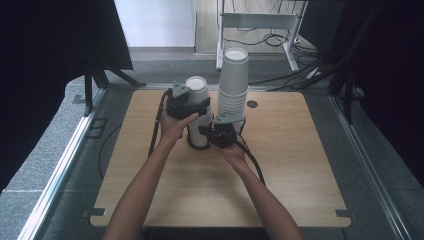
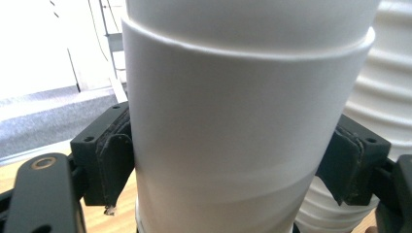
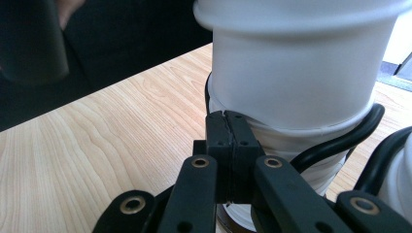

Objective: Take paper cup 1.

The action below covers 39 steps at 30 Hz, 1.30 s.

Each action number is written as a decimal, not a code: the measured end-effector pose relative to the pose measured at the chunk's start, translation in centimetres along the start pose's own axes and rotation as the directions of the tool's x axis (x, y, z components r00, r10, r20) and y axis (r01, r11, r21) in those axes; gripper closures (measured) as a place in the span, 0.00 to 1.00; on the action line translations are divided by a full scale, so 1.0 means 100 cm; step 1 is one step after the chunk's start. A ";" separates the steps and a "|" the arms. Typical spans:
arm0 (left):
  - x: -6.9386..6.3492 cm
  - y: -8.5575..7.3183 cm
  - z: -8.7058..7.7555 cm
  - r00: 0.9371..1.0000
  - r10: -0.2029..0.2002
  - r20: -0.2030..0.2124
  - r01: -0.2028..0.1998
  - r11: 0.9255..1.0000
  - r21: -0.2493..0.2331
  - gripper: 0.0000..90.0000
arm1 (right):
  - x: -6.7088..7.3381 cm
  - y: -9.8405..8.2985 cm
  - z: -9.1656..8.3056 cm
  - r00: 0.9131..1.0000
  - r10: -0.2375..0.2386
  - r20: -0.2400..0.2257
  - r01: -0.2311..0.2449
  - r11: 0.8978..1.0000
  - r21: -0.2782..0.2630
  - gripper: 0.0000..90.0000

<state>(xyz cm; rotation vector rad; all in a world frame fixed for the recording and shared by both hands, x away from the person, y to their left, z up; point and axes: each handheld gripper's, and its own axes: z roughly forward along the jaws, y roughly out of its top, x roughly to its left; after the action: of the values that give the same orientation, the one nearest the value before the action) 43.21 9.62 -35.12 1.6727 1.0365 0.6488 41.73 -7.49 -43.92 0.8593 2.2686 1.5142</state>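
Cup stack gripped for separation beside the tall stack

Cup stack (image 1: 198, 112), the shorter of two white paper-cup columns, stands upright near the middle of the wooden table (image 1: 300, 190), in a black wire holder (image 3: 340, 141) at its foot. The left gripper (image 1: 192, 102) has its jaws pressed on either side of the upper cup's wall; in the left gripper view the pads (image 2: 114, 167) bear flat against the white surface, so the grip looks firm. The right gripper (image 1: 212, 134) sits low at the base, jaws closed tight together with nothing between them, their tips resting against the lower cup above the wire holder.

Just to the right stands the tall cup stack (image 1: 233, 85), close beside, with ribbed rims showing.

Judged from here, lifting the top cup risks dragging the nested one along, since the right gripper only braces and holds nothing. Squeezing harder could dent the thin wall. A sideways pull might knock the tall column over.
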 end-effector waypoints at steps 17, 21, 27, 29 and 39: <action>0.000 0.036 -0.043 1.000 0.006 -0.011 -0.007 0.990 -0.138 0.19 | -0.001 0.002 -0.004 1.000 0.006 0.008 -0.006 1.000 -0.003 0.99; 0.002 0.040 -0.054 1.000 0.005 -0.009 -0.007 0.987 -0.159 0.19 | 0.000 0.003 -0.008 1.000 -0.001 0.010 0.001 1.000 -0.013 0.99; 0.003 0.040 -0.067 1.000 0.018 -0.007 -0.019 0.985 -0.170 0.19 | 0.003 0.004 -0.014 1.000 -0.026 0.009 0.026 0.999 -0.019 0.98; 0.004 0.037 -0.076 1.000 0.020 -0.004 -0.021 0.984 -0.175 0.19 | 0.005 0.003 -0.018 0.999 -0.036 0.010 0.036 0.999 -0.022 0.98; 0.008 0.015 -0.094 0.999 0.000 0.036 0.006 0.985 -0.175 0.19 | 0.014 -0.001 -0.037 0.997 -0.082 -0.003 0.082 0.996 -0.042 0.97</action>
<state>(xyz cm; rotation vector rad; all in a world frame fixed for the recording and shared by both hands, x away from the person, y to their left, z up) 36.42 14.61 -30.61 1.5243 0.9287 0.6853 38.60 -9.40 -42.34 0.7420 2.2388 1.5236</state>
